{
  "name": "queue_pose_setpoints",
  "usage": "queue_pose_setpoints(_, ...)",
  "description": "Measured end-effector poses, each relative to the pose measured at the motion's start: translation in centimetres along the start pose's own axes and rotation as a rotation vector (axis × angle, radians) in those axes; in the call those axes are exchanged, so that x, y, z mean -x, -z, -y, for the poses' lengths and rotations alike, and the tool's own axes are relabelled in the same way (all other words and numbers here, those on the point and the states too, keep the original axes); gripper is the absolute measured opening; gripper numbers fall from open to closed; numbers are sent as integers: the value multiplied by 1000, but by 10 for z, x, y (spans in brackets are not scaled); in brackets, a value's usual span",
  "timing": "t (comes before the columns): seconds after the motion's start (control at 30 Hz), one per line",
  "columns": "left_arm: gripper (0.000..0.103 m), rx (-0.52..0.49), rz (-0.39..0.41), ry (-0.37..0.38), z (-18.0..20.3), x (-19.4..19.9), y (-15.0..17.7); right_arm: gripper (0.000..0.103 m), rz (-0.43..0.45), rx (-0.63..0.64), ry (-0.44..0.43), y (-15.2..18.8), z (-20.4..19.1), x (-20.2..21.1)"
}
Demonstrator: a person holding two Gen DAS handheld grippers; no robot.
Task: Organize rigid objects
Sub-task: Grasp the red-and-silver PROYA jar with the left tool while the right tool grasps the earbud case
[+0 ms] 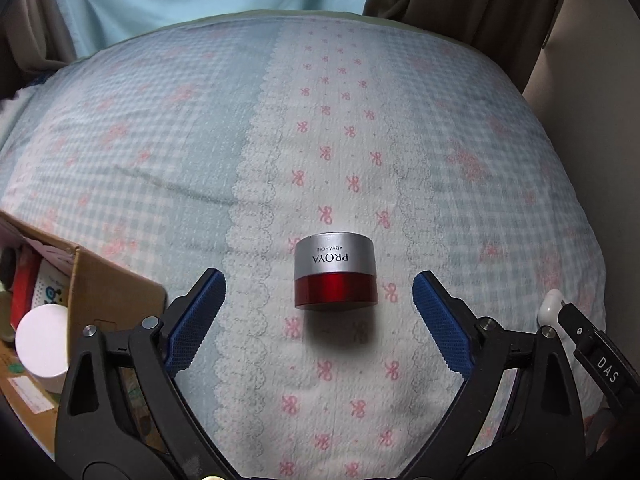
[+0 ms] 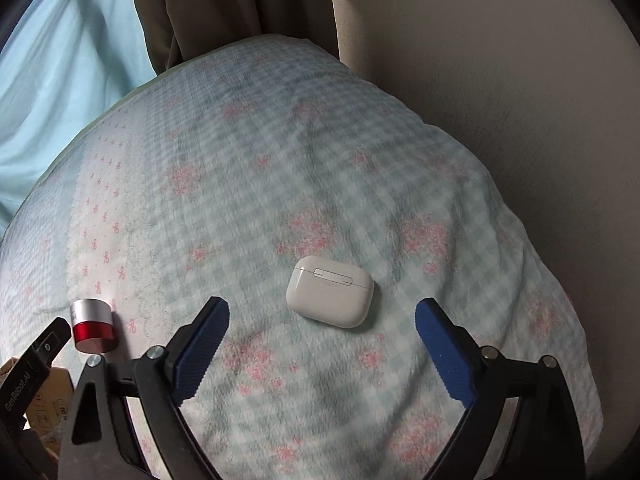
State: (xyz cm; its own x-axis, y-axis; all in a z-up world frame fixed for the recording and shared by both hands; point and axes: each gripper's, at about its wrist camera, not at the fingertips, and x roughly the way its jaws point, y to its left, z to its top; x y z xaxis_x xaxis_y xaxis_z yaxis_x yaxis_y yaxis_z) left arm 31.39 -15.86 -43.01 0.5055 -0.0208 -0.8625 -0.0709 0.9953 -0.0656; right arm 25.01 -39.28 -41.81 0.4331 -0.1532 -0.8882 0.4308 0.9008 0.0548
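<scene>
Left wrist view: left gripper [image 1: 319, 280] spread wide, blue pads empty. Between & just ahead of its fingers a cream jar [image 1: 335, 271] w/ silver top & red base stands on a checked bedspread [image 1: 160, 140] w/ pink bows, touching neither pad; nothing blocks the way. At left, an open cardboard box [image 1: 100, 284] holds a white round lid [image 1: 42, 340] & other items too cramped to ID. Tip of the other tool shows at right edge.

Right wrist view: right gripper [image 2: 322, 312] also wide, holding nothing. A white earbud case [image 2: 330, 291] lies flat on the bedspread between its fingertips, clear of both. Jar sits well left, beside the left tool's black arm. Brown curtain [image 2: 224, 4] & beige wall [image 2: 500, 80] behind the bed
</scene>
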Motion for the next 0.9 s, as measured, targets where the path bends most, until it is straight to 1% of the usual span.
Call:
queue_pose_setpoints(0.17, 86, -18, -27, 2, 7, -29, -1, 76, -4, -20, 10, 0, 4, -30)
queue_pose_setpoints(0.23, 84, -30, -36, 7, 10, -37, -1, 75, -17, -26, 21, -1, 3, -38)
queue_pose_setpoints(0.3, 76, -42, -43, 7, 14, -43, -2, 74, -36, -42, 32, -2, 4, -45)
queue_pose_setpoints(0.33, 75, -44, -50, 8, 15, -46, -2, 73, -43, -50, 38, -2, 4, -47)
queue_pose_setpoints(0.37, 72, -41, -58, 10, 15, -48, -2, 72, -44, -57, 43, -3, 4, -49)
queue_pose_setpoints(0.43, 63, -23, -72, 21, 14, -53, -2, 71, -40, -68, 49, -5, 5, -49)
queue_pose_setpoints(0.5, 50, -2, -76, 5, 10, -56, -2, 60, -47, -69, 60, -8, 4, -51)
queue_pose_setpoints(0.53, 51, 7, -72, 14, 7, -56, -2, 58, -49, -66, 62, -10, 3, -52)
queue_pose_setpoints(0.6, 51, 22, -68, 32, 3, -55, -1, 58, -53, -61, 69, -17, 0, -56)
queue_pose_setpoints(0.7, 51, 16, -63, 28, 4, -56, -1, 58, -53, -61, 65, -21, 0, -57)
queue_pose_setpoints(0.8, 50, 18, -60, 30, 4, -54, -1, 58, -54, -60, 62, -23, 0, -57)
queue_pose_setpoints(0.9, 50, 31, -66, 48, 2, -52, -1, 58, -51, -63, 52, -18, -1, -57)
